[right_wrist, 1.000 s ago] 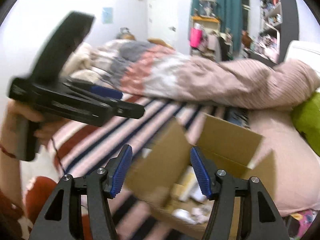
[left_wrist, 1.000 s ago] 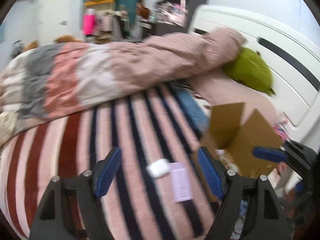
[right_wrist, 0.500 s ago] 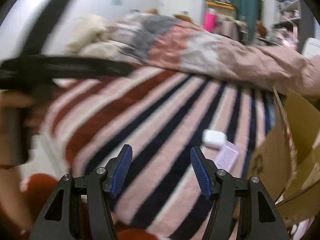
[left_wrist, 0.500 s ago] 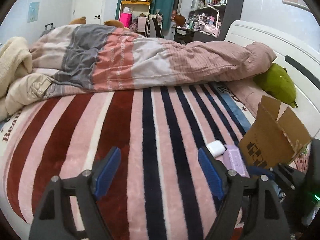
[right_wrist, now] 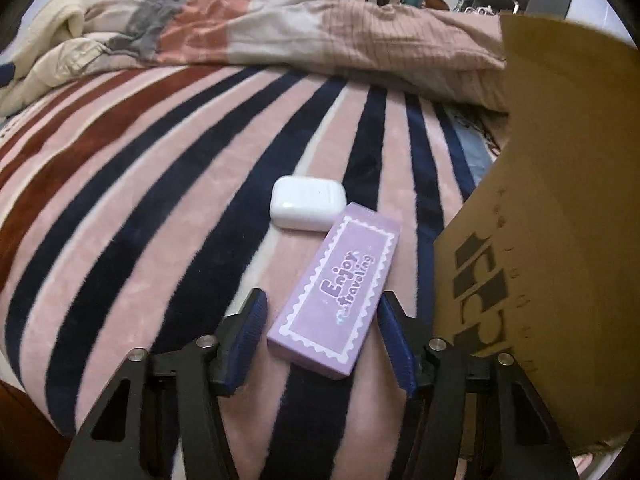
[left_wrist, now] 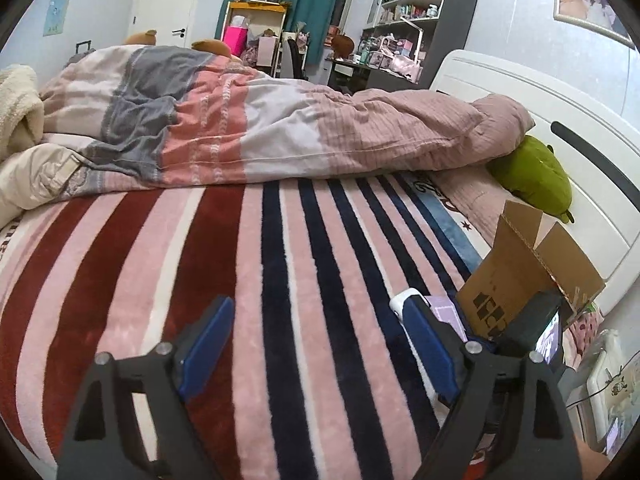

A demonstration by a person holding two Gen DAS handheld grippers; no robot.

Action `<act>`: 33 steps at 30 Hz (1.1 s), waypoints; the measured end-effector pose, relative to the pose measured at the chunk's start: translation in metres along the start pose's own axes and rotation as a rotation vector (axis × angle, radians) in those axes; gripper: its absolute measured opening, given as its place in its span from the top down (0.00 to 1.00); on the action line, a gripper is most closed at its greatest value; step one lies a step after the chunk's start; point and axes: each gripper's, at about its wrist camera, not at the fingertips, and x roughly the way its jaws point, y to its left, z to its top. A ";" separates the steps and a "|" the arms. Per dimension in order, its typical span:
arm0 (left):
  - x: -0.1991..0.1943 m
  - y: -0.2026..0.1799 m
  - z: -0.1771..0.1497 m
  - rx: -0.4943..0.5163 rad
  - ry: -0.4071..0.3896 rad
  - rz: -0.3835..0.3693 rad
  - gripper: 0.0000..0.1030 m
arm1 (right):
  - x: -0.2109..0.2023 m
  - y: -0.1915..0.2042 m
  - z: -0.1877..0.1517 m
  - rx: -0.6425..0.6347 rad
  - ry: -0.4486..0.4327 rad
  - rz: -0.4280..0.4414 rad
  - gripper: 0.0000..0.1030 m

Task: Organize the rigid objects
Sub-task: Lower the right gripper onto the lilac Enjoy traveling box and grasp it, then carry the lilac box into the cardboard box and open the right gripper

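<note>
Right wrist view: your right gripper (right_wrist: 320,338) points down at the bed; its jaws are closing, with the near end of the purple box between the blue pads, which do not yet press on it.
Striped plush blanket (right_wrist: 168,184): soft, fuzzy pile in pink, navy and dark red bands; everything below rests on it.
Brown corrugated cardboard box (right_wrist: 560,240): stiff, flat-walled, black print on its side; it stands just right of your right gripper.
Flat purple rectangular box (right_wrist: 340,284): smooth card, white scalloped border, the words "Enjoy traveling"; it lies slanted, its far end touching the white case.
White rounded plastic case (right_wrist: 307,203): glossy, pebble-shaped, just beyond the purple box.
Left gripper (left_wrist: 316,344): you hold it over bare blanket, jaws opening, nothing between them; the white case (left_wrist: 400,300) peeks out behind its right pad.
</note>
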 end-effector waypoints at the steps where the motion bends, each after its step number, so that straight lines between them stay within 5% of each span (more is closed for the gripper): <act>1: 0.002 -0.002 0.000 0.004 0.005 -0.003 0.19 | -0.001 -0.003 -0.001 0.012 -0.004 0.005 0.59; 4: 0.007 -0.006 -0.002 0.014 0.022 -0.009 0.19 | -0.008 -0.002 -0.005 -0.001 -0.021 0.046 0.62; 10: 0.018 -0.011 -0.008 0.029 0.067 -0.019 0.19 | -0.028 0.017 -0.017 -0.112 0.013 0.324 0.62; 18: 0.031 -0.009 -0.019 0.042 0.126 -0.011 0.19 | -0.018 0.031 -0.015 -0.125 0.019 0.284 0.61; 20: 0.039 -0.010 -0.021 0.050 0.149 -0.023 0.19 | -0.016 0.031 -0.014 -0.141 0.009 0.246 0.67; 29: 0.016 -0.033 0.002 0.033 0.111 -0.269 0.19 | -0.104 0.027 0.010 -0.208 -0.214 0.352 0.68; 33: 0.002 -0.069 0.023 0.076 0.096 -0.361 0.37 | -0.138 0.010 0.022 -0.197 -0.280 0.410 0.68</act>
